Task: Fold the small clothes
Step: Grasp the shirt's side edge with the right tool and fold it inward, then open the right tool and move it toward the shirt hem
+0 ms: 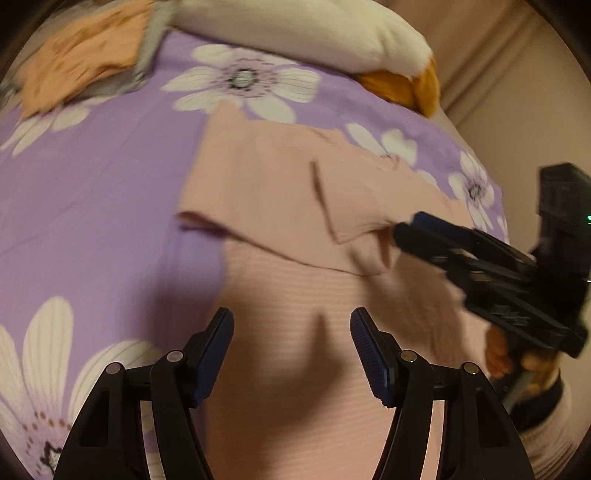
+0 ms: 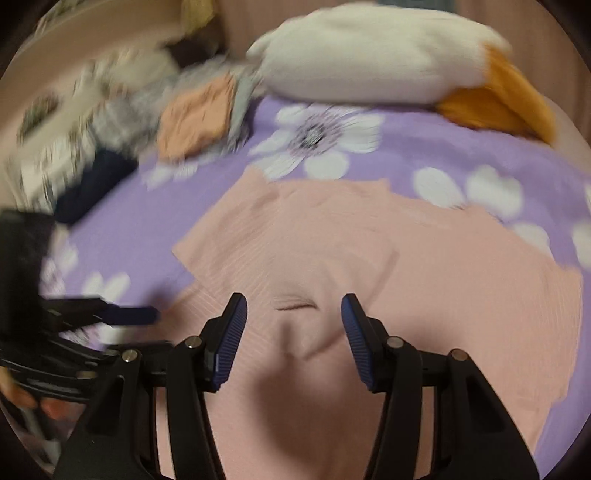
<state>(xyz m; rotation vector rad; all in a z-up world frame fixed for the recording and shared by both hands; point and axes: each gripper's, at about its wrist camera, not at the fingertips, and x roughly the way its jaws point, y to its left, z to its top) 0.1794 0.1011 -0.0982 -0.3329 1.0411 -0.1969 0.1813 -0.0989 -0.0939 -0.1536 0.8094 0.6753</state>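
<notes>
A pale pink ribbed garment point(image 1: 295, 206) lies spread on the purple flowered bedsheet point(image 1: 92, 206), with one part folded over its middle. My left gripper point(image 1: 291, 350) is open and empty just above the garment's near part. My right gripper point(image 2: 293, 336) is open and empty over a small pucker in the same garment point(image 2: 424, 280). The right gripper also shows in the left wrist view point(image 1: 410, 230), at the garment's right side by the folded flap. The left gripper shows blurred in the right wrist view point(image 2: 144, 314), at the garment's left edge.
A white and orange plush pillow point(image 1: 314, 33) lies at the far side of the bed. A peach garment point(image 1: 81, 62) on grey cloth lies at the far left. In the right wrist view a blurred heap of other clothes point(image 2: 92, 140) sits at the left.
</notes>
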